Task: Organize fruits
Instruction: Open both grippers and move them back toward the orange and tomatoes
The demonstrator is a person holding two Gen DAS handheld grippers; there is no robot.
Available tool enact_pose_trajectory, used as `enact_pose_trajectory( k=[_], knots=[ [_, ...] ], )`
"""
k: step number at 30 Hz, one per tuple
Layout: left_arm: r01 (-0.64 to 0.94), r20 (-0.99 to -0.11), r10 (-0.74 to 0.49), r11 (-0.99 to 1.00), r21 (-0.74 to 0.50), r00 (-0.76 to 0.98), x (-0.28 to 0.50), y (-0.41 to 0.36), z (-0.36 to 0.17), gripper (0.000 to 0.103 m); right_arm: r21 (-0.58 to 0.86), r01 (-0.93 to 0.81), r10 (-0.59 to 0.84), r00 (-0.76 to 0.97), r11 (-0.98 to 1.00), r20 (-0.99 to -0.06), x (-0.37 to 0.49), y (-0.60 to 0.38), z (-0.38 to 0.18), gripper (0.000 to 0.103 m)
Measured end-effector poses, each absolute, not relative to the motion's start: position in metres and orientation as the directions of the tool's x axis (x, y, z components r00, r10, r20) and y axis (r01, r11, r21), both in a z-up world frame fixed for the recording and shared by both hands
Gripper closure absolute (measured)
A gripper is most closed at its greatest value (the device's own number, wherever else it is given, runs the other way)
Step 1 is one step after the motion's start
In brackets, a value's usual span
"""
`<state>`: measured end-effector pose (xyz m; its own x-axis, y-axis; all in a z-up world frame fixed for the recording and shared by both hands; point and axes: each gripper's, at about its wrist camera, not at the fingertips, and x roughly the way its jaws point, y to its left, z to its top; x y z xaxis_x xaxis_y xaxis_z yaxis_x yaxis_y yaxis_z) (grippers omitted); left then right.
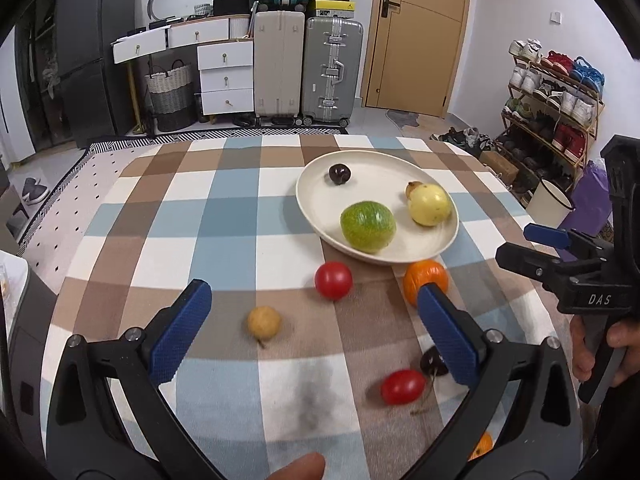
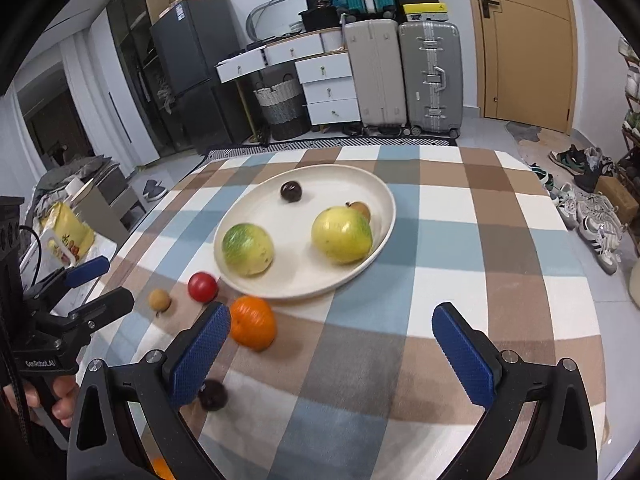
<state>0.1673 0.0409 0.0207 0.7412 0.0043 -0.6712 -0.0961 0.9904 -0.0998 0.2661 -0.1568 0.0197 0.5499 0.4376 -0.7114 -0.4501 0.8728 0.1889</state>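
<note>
Four fruits lay in the cream plate (image 1: 316, 200), which sat right of centre in the left wrist view and at centre in the right wrist view: a green round fruit (image 1: 368, 227) at the near rim, a yellow round fruit (image 1: 429, 205) to its right, a small tan fruit (image 1: 412, 189) tucked behind the yellow one and touching it, and a dark plum (image 1: 339, 173) alone at the far side.

Loose items, on the checked surface (image 1: 224, 216) in front of the plate:
- red fruit (image 1: 333, 280), just below the plate's near rim;
- orange (image 1: 424, 280), just beside that rim, partly behind a blue pad in the left view;
- small tan fruit with stem (image 1: 263, 322), lower centre;
- second red fruit (image 1: 402, 387), lower right, stem pointing down-right;
- dark fruit (image 1: 434, 360) beside it, half hidden by a pad;
- an orange-coloured piece (image 1: 482, 444) at the bottom edge, mostly hidden.

Left tongs (image 1: 314, 305): spread wide apart, nothing between the blue pads, above the loose fruit.
Right tongs (image 2: 331, 326): spread wide apart, nothing between them, above bare cloth near the orange. Each pair appeared at the edge of the other's view, gripped by a hand (image 1: 600, 344).

Background, upper frame: suitcases (image 1: 308, 68), white drawers (image 1: 226, 76), wooden door (image 1: 420, 32), shoe rack (image 1: 552, 104) at right.
</note>
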Motion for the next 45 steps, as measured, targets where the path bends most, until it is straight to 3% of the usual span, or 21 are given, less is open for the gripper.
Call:
enact_pose_trajectory(
  k=[16,45],
  knots=[
    [-0.128,-0.673,0.029,0.987,-0.098,0.739,0.105,0.041,0.013,0.001,0.106,-0.456,0.354,0.502,0.884,-0.789,0.213,-0.160,0.013,0.001],
    [-0.154,-0.759,0.025,0.983,-0.099,0.651,0.067,0.020,-0.023,0.001,0.208,-0.521,0.433,0.358,0.828,-0.827,0.145,-0.134,-0.012,0.001]
  ],
)
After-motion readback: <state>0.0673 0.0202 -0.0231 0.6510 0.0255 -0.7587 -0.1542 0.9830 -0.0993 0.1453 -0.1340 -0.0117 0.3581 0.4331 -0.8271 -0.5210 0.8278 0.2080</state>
